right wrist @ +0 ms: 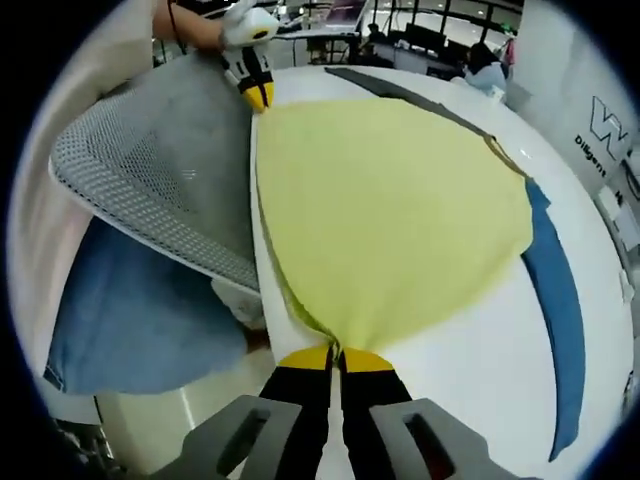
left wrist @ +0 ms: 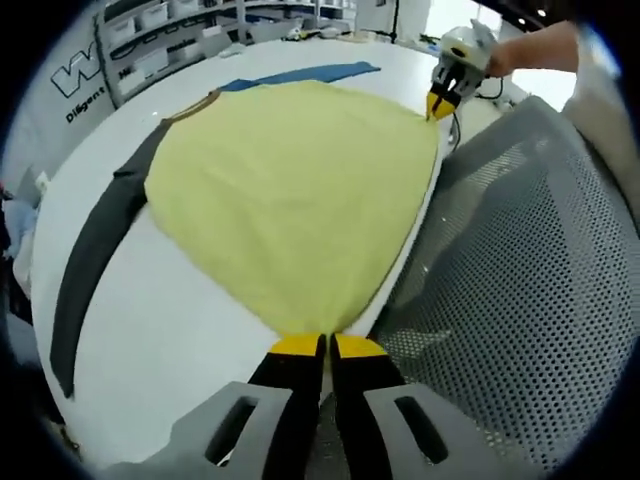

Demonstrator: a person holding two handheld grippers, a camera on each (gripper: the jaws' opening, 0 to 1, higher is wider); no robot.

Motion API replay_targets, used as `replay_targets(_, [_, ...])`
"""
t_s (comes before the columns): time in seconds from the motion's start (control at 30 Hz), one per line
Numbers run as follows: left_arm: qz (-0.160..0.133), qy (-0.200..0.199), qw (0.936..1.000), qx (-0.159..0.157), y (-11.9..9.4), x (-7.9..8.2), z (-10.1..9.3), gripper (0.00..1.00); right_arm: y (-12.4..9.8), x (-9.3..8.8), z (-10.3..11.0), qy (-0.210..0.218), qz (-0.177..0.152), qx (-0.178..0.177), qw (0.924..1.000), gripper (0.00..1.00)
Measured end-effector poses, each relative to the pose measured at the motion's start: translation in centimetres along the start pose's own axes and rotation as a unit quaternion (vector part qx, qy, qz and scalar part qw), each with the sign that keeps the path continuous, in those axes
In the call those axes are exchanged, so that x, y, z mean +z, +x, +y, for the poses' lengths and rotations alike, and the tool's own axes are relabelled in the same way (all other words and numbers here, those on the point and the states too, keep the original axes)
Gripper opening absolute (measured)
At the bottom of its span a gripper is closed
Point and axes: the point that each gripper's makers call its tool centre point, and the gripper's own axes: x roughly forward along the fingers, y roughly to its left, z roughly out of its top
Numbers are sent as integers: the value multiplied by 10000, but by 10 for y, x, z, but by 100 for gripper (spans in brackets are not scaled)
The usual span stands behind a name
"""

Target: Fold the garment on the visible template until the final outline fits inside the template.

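Yellow garment (left wrist: 290,190) lies flat on a white table (left wrist: 190,310), smooth matte fabric with few wrinkles, outline bulging into a rounded wedge under the fisheye. A brownish collar trim (left wrist: 195,108) shows at its far edge in the left gripper view. Two flat strips lie on the table beside it: a dark grey one (left wrist: 95,250) touching the garment's one side, and a blue one (left wrist: 300,76) along the far side. I can't tell whether these mark the template.

Grey perforated mesh panel (left wrist: 520,270), dotted with small holes, with a pale rim, sits off the near table edge; looks like a chair back. In the right gripper view, blue denim (right wrist: 140,310) shows below it.

Left gripper (left wrist: 327,345): black jaws with yellow tips pressed together, pinching the garment's near corner at the table edge. No gap visible between the tips.

Right gripper (right wrist: 337,356): same state, tips closed on the other near corner of the yellow fabric, cloth edge gathered slightly into the pinch.

Each gripper also shows in the other's view, at the opposite corner of the same edge, held by a hand (left wrist: 535,48). Both corners are low, at or just above the table surface; the rest of the garment rests on the table.
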Motion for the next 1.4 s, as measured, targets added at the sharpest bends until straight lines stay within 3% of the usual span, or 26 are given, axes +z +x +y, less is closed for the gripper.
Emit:
replay_targets(0.07, [-130,-348,9992,169,-3,3,8,6,0,1,1,-4,-34,8,10000,0])
replay_targets(0.1, [-187,-498,9986,66,-2,3,6,6,0,1,-1,108,-64,-38,9999,0])
replay_targets(0.13, [-81,-519,9986,-108,-1,-2,0,6,1,1,0,175,-92,-39,9998,0])
replay_targets(0.2, [-29,-213,9997,-103,-1,-2,-2,6,2,2,2,142,-76,-49,9999,0])
replay_targets(0.37, [-94,-486,9987,-125,-2,-2,1,6,1,1,1,221,-83,-59,9997,0])
replay_targets(0.43, [-35,-396,9990,-202,-1,-4,-4,6,1,1,4,155,-33,-38,9999,0])
replay_targets(0.57, [-136,-499,9987,-28,-4,-1,4,11,0,1,4,245,-76,-66,9996,0])
replay_targets(0.67, [-138,-618,9979,-164,-4,-3,0,14,-2,-1,5,234,-42,-57,9997,0])
replay_targets(0.9, [-160,-763,9966,-260,-13,-8,1,16,-8,-6,18,349,131,334,9987,3])
replay_targets(1.03, [-129,-852,9958,-324,-17,-11,1,19,-10,-10,16,368,140,320,9987,3])
replay_targets(1.27, [-662,-1159,9911,4,-32,7,19,21,-23,-6,16,727,-53,346,9967,8])
replay_targets(1.4, [-976,-1306,9860,342,-38,16,36,21,-31,-10,0,1035,-214,55,9944,7])
